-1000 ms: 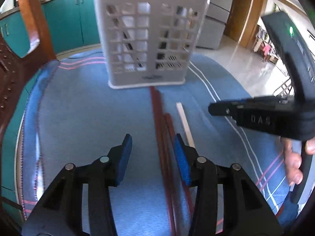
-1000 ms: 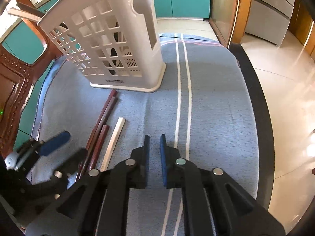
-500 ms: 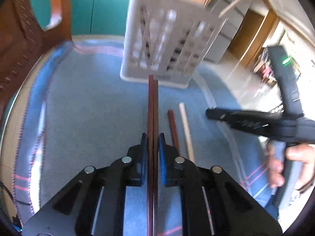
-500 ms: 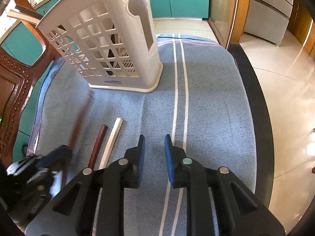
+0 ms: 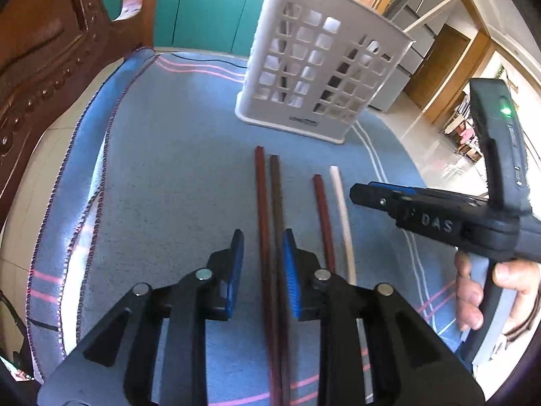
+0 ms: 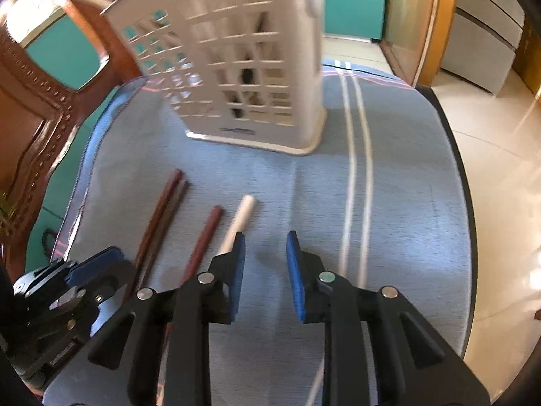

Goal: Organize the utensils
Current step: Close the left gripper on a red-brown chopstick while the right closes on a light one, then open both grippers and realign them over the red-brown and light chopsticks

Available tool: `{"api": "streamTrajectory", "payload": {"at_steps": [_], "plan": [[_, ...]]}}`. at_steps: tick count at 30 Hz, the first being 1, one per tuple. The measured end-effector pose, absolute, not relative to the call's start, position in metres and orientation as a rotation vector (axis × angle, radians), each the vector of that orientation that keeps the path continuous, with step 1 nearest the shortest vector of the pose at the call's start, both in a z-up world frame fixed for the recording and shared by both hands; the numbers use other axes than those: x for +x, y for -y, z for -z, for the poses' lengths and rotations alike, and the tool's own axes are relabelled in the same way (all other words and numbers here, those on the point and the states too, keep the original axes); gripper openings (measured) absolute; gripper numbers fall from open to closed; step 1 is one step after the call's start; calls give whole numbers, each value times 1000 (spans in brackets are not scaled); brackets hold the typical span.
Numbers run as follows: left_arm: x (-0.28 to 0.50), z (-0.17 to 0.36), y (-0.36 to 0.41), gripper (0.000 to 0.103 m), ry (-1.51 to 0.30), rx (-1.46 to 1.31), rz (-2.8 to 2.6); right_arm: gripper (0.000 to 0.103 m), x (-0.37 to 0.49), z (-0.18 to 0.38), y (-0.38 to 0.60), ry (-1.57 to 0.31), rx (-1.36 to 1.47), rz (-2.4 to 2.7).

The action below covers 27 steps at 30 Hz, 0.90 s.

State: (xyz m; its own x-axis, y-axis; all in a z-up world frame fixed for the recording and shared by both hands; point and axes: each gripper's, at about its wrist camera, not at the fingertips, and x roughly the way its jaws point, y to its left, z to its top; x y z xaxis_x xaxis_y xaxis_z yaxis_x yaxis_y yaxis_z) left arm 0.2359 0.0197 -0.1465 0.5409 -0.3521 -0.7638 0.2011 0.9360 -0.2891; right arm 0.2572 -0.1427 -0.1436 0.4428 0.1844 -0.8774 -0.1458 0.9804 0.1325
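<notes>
In the left wrist view, the left gripper [image 5: 262, 260] is sitting at six o'clock with its blue pads parted and gripping nothing, and the pair of dark brown chopsticks [image 5: 268, 209] is lying on the cloth in the gap between them, running up toward twelve o'clock. Just past the right pad, toward one o'clock, a shorter reddish-brown chopstick [image 5: 323, 216] and a cream chopstick [image 5: 341, 213] are lying side by side, close but apart from the pair. At three o'clock the right gripper [image 5: 368, 194] is hovering above the cloth, held by a bare hand [image 5: 480, 291], with its black body partly blocking the striped edge of the blue tablecloth [image 5: 169, 169]. In the right wrist view, the right gripper [image 6: 265, 260] is standing wide open and empty over bare cloth, its left pad covering the near end of the cream chopstick [image 6: 241, 218], while the reddish-brown chopstick [image 6: 206, 237] and the dark pair [image 6: 162, 213] are lying toward ten o'clock and the left gripper [image 6: 91, 272] is showing at eight o'clock. Farther off, at twelve o'clock, the white lattice utensil basket [image 5: 314, 71] is standing upright on the cloth with some long utensils showing dimly through its holes. Beyond it, a carved wooden chair back [image 5: 50, 50] is rising at ten o'clock, and teal cabinet doors [image 5: 203, 3] are lining the far wall.
</notes>
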Motion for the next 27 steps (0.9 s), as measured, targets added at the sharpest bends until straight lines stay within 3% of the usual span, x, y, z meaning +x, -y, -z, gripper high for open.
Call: {"api": "streamTrajectory", "payload": {"at_steps": [13,17,27], "plan": [[241,150,5,23,-919,-19,242,32,246,151,112,-1067,-116,-208],[243,150,0,8,-926,-29,238,17,245,152,113,-1071,-141,-211],[239,146,-17,7,-928,-51,198,10,255,149,140,-1086,-87,-139]]}}
